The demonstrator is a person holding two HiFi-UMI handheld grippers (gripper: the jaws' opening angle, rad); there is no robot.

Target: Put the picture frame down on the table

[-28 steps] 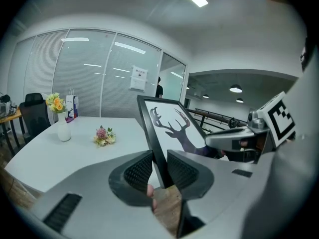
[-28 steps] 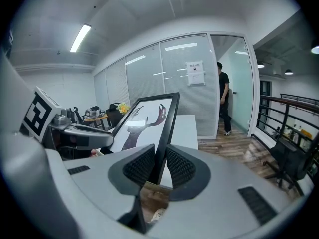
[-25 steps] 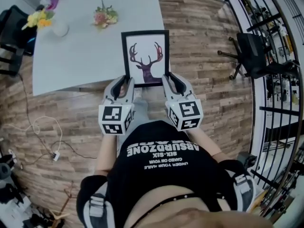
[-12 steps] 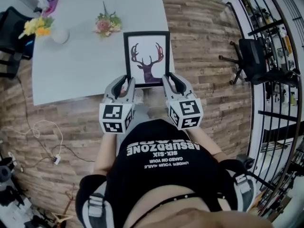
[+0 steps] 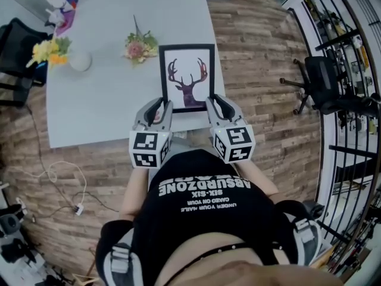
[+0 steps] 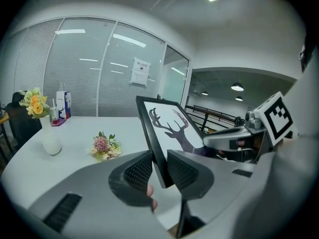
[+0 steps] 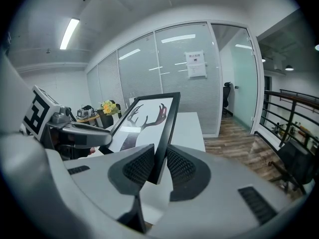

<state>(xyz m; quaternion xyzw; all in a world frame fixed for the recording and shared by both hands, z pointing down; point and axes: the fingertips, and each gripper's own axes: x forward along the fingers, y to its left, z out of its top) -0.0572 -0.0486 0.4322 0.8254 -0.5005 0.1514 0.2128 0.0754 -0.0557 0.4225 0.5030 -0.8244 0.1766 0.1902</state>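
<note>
A grey table on a wood-plank floor, seen from above. The left gripper and right gripper each clamp a lower side of the picture frame, held tilted. It has travelled from the table's near edge to further over the top, so set-down looks close. At the table's far left, a white vase holds yellow flowers
</note>
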